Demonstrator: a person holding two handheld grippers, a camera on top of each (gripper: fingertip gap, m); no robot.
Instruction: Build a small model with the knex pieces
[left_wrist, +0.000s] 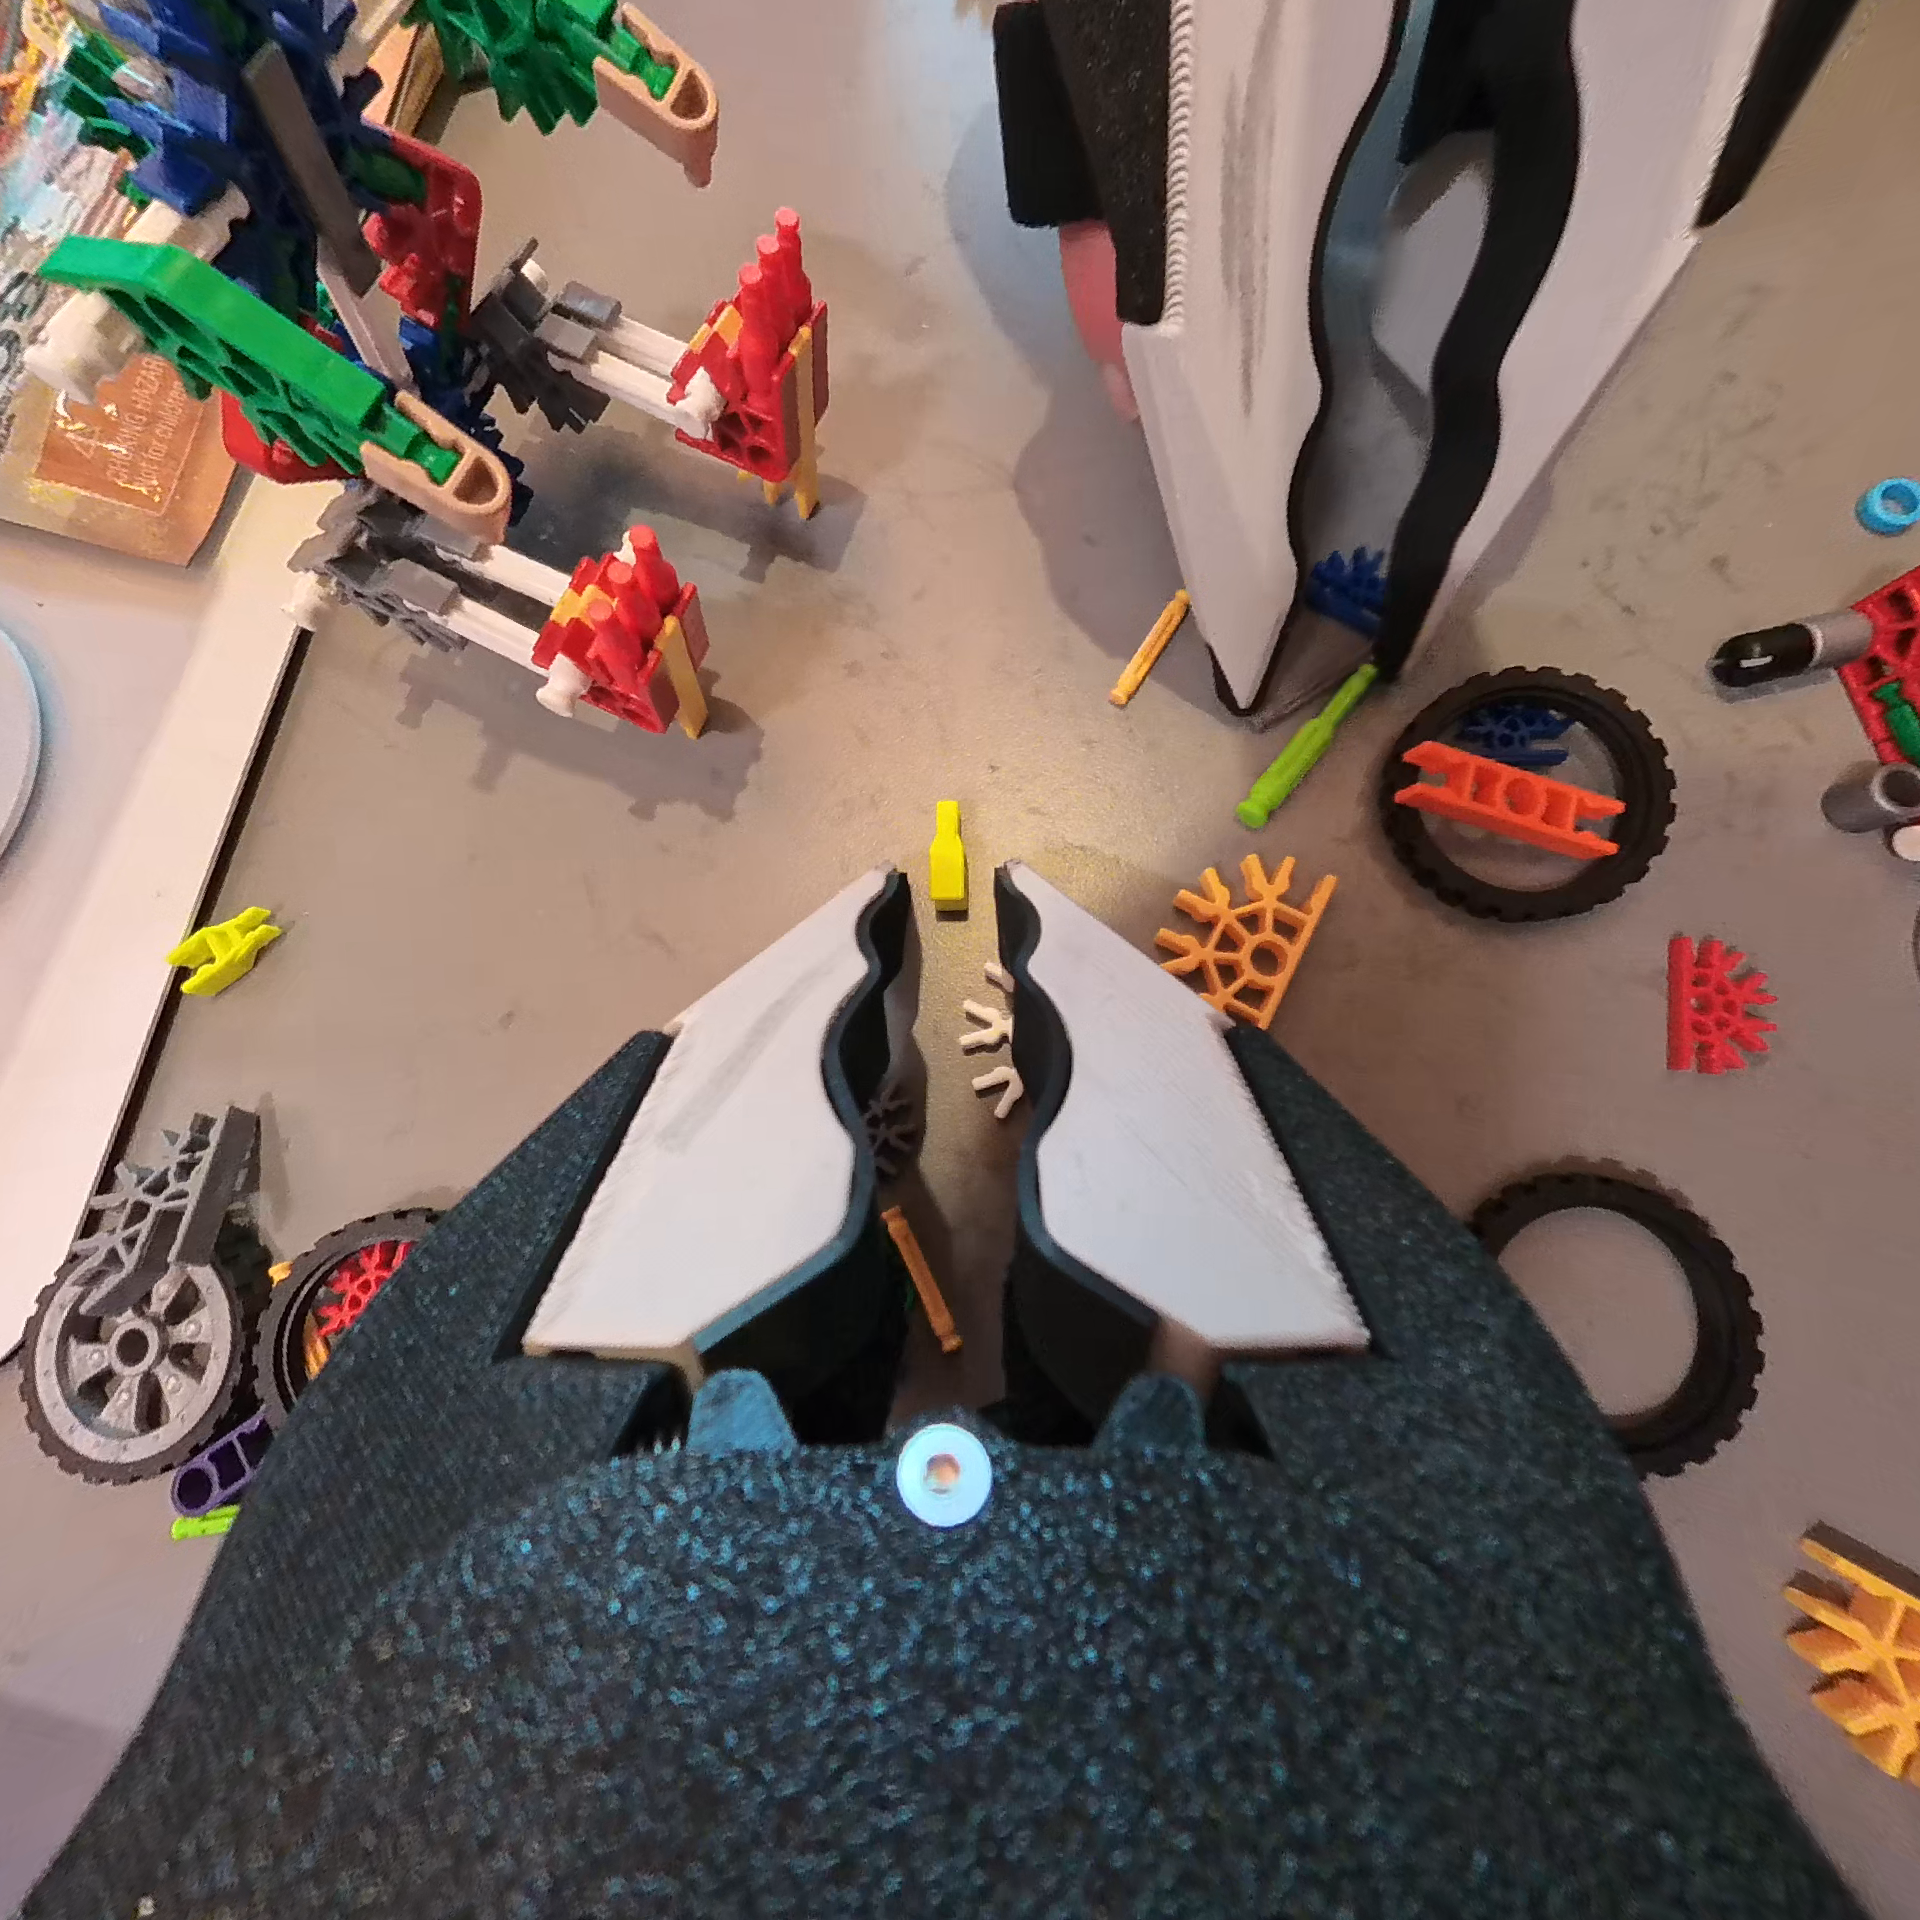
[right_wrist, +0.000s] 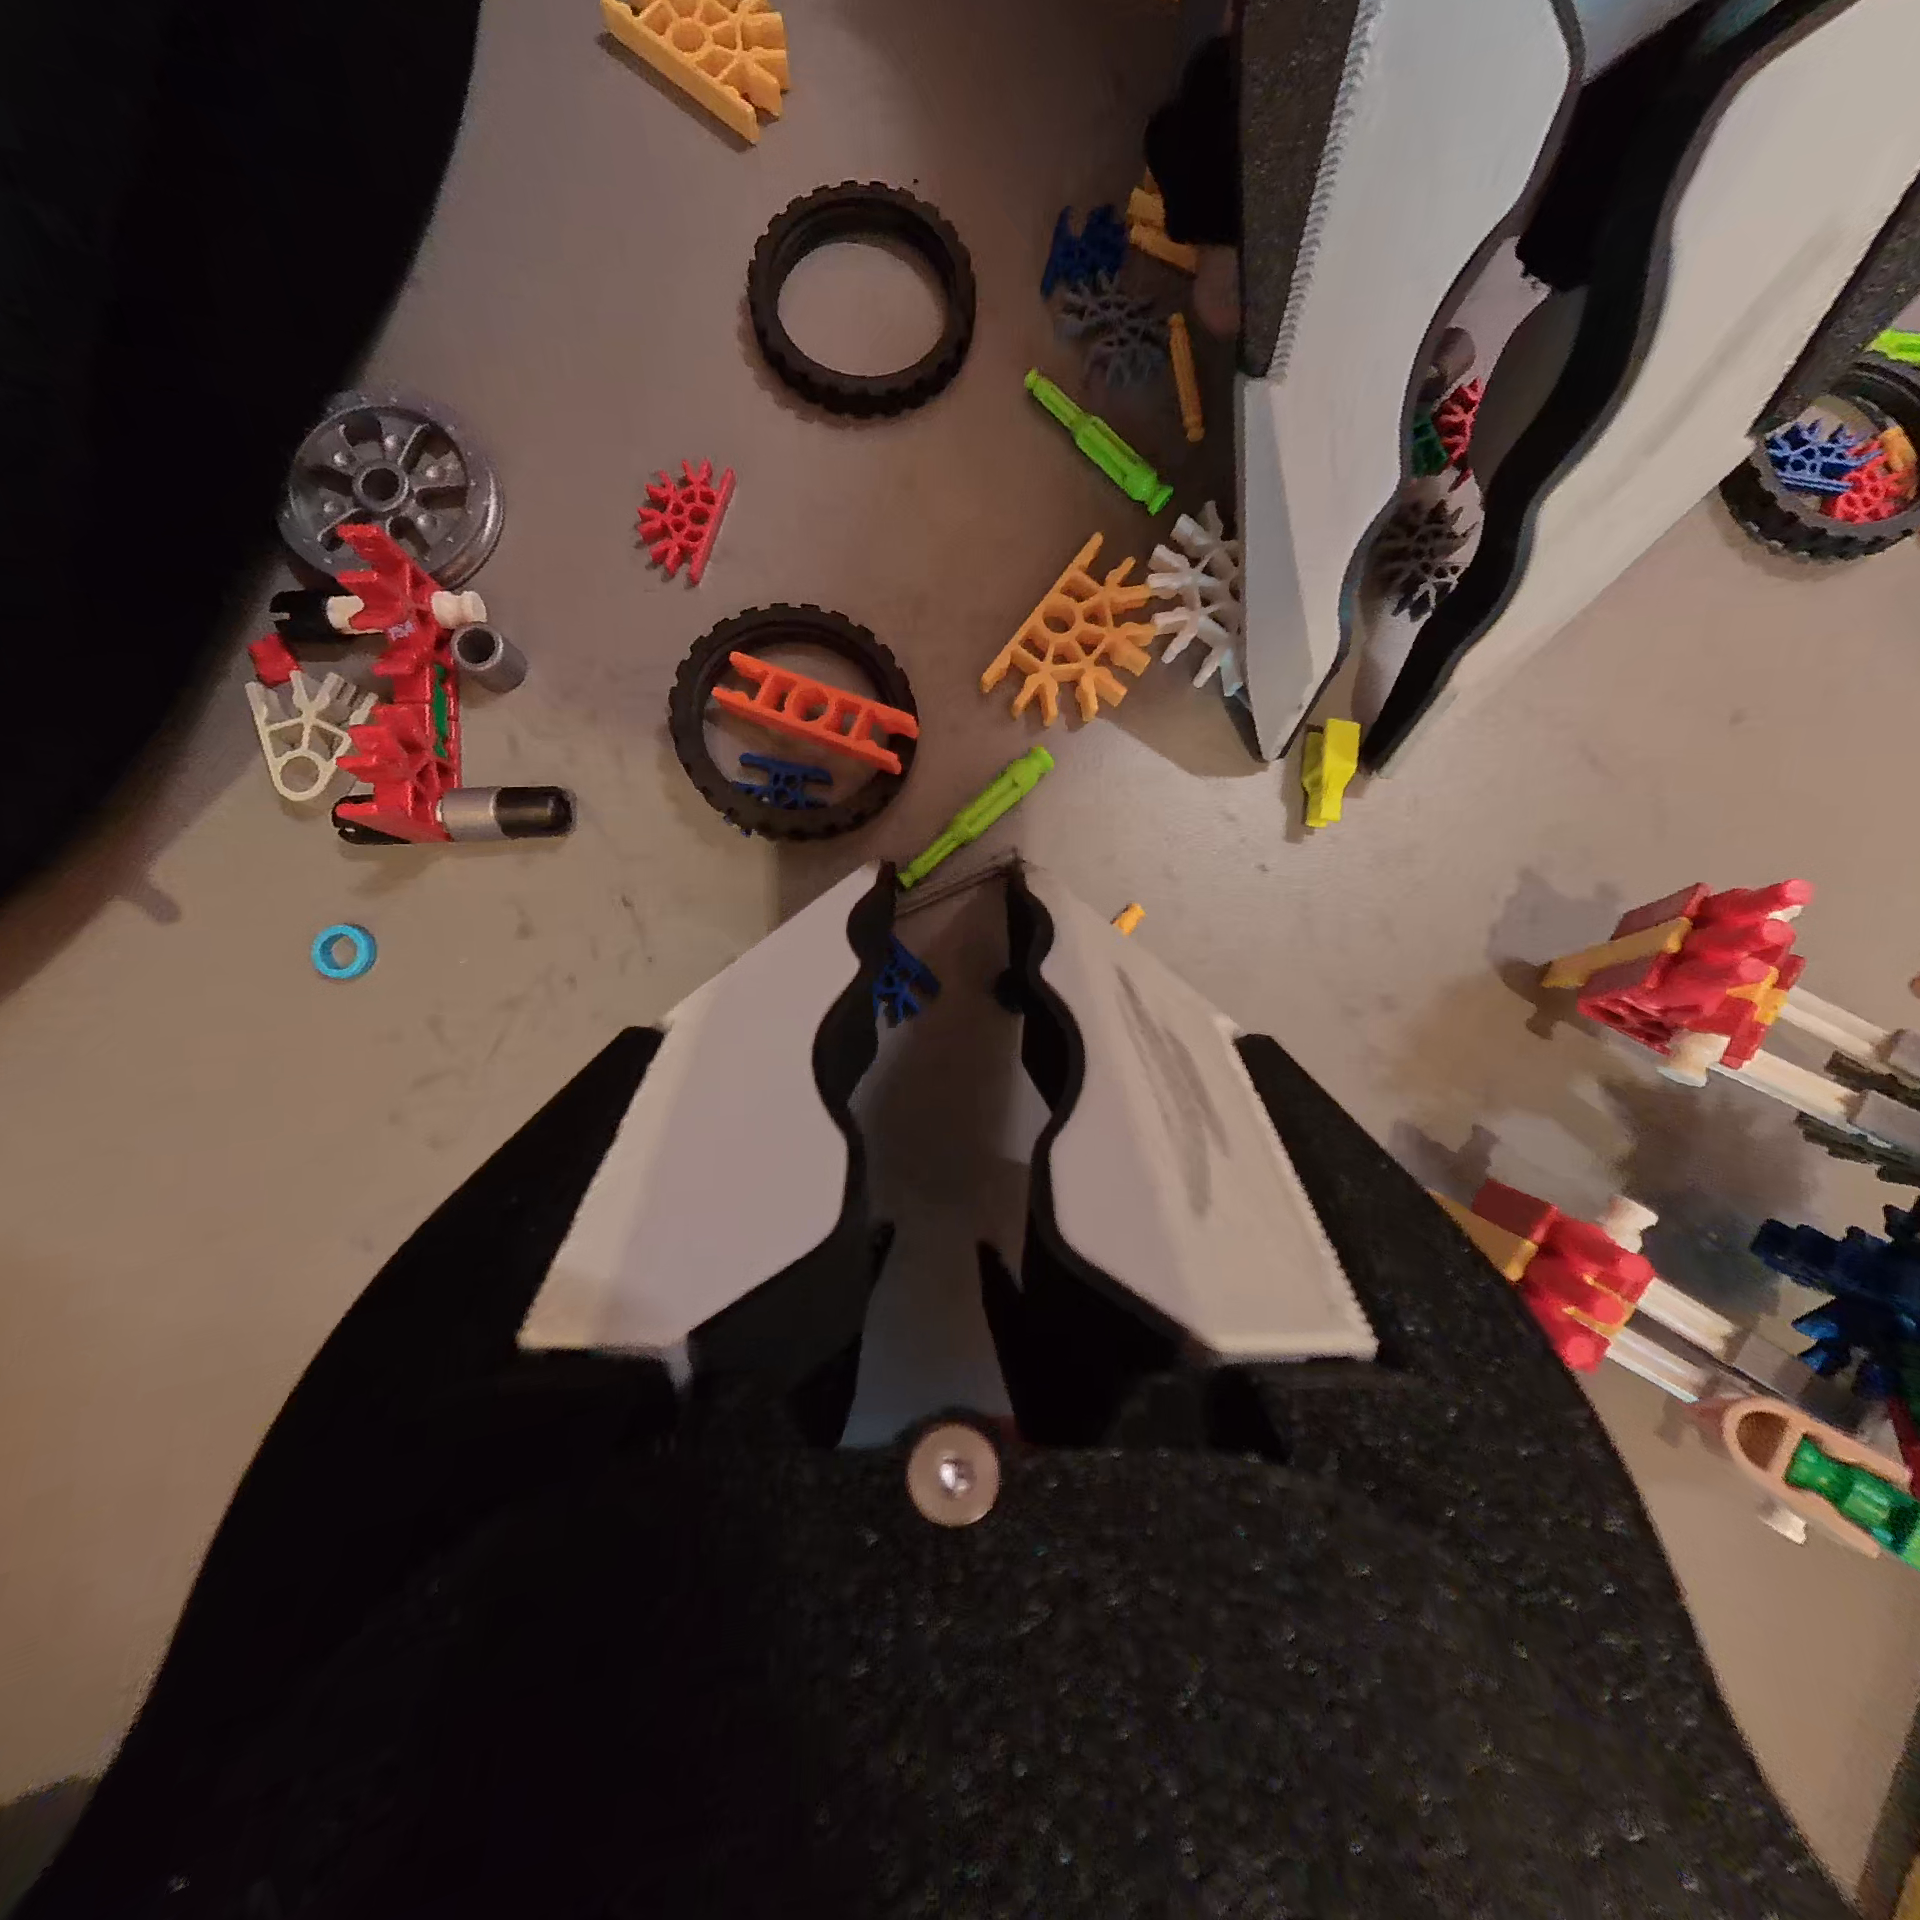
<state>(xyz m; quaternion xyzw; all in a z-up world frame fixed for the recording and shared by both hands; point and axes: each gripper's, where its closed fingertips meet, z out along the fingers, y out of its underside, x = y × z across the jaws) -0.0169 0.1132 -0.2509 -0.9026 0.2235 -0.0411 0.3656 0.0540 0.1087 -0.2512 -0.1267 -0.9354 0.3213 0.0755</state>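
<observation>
My left gripper (left_wrist: 948, 888) is open, low over the grey table, with a small yellow connector piece (left_wrist: 945, 862) lying between its fingertips with a gap on each side. It also shows in the right wrist view (right_wrist: 1322, 748), with the yellow piece (right_wrist: 1330, 774) at its tips. My right gripper (right_wrist: 948, 878) is open, with its tips by the end of a light green rod (right_wrist: 977, 816). A blue connector (right_wrist: 902, 982) lies between its fingers. The right gripper also shows in the left wrist view (left_wrist: 1311, 681), just beyond the left one.
A built model of green, blue and red parts (left_wrist: 312, 343) stands at the far left. A tyre holding an orange piece (left_wrist: 1527, 795), an orange connector (left_wrist: 1247, 940), a red connector (left_wrist: 1714, 1003), an empty tyre (left_wrist: 1662, 1330) and a grey wheel (left_wrist: 130, 1351) lie around.
</observation>
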